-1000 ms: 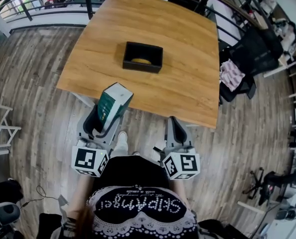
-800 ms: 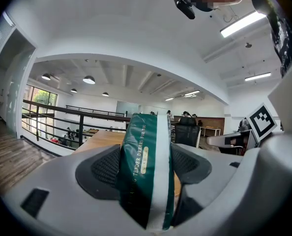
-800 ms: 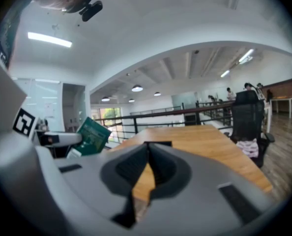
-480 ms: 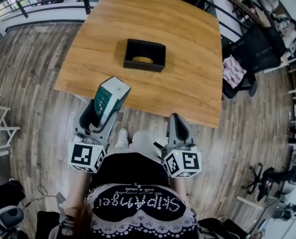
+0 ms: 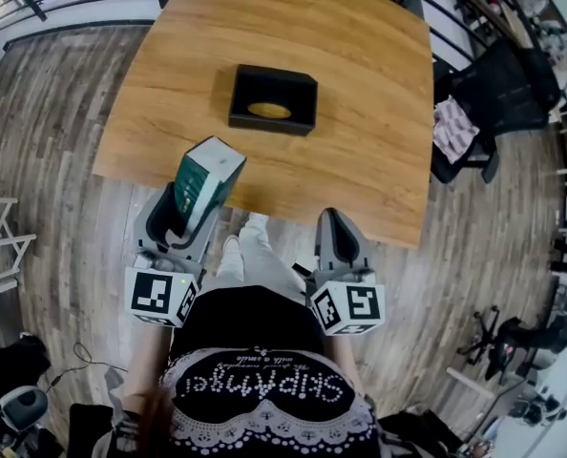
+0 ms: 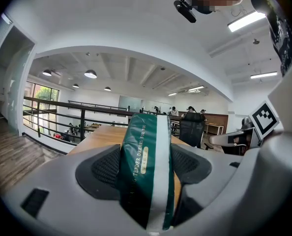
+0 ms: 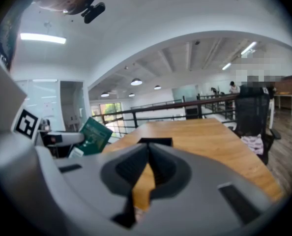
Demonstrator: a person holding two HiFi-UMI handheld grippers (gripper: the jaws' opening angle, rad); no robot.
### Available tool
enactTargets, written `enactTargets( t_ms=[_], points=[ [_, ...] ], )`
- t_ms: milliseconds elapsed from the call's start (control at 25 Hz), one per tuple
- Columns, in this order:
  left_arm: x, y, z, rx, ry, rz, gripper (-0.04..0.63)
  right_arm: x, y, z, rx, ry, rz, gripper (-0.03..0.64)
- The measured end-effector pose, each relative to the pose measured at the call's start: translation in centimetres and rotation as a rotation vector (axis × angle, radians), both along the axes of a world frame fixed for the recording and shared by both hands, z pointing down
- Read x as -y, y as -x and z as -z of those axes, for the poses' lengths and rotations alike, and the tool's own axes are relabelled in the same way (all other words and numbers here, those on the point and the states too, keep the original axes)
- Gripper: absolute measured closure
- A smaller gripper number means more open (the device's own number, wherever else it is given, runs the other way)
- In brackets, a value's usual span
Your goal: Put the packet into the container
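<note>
Two hand-held grippers hang low in front of the person, just short of the near edge of the desk [image 5: 360, 84]. The left hand-held gripper [image 5: 180, 219] has its jaws closed on a dark green packet [image 5: 205, 175] with a pale stripe down one face. Its own view shows the packet wedged between both pads. The upper end sticks out past the jaws and leans forward over the desk's edge. The right hand-held gripper [image 5: 335, 232] is level with the left one and apart from it. Its jaws are pressed together at the tips with nothing between them, so it carries nothing.

Ahead of the left hand-held gripper and a little to its right, well apart from the packet, a black open-topped container [image 5: 238, 98] rests on the desk. Something flat and yellowish [image 5: 269, 111] lies on its floor, but what it is cannot be told.

The step in hand looks like the carry: the packet is held securely but is not yet over the container. The next move probably calls for reaching the left hand-held gripper forward and slightly right until the packet hangs above the opening. It would then tip or lower the packet so its long body clears the near wall before the jaws part. The packet is tall compared with the shallow container, so it may end up leaning on the rim.
</note>
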State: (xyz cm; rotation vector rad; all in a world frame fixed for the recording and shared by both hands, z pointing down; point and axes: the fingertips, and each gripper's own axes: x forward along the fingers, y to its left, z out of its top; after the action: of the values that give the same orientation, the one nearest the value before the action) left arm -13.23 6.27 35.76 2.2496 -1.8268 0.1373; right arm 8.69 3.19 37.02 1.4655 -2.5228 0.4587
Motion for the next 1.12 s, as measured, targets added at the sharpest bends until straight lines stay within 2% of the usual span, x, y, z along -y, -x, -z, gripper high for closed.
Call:
enactTargets(
  t_ms=[400, 1120],
  points=[
    [11.3, -0.4, -2.3, 0.01, 0.011, 0.027, 0.25, 11.5, -0.2, -2.8, 0.003, 0.025, 0.039, 0.58],
    [14.5, 0.4, 0.3, 0.029, -0.017, 0.079, 0.25, 15.4, -0.7, -0.3, 0.021, 0.002, 0.047, 0.58]
  ],
)
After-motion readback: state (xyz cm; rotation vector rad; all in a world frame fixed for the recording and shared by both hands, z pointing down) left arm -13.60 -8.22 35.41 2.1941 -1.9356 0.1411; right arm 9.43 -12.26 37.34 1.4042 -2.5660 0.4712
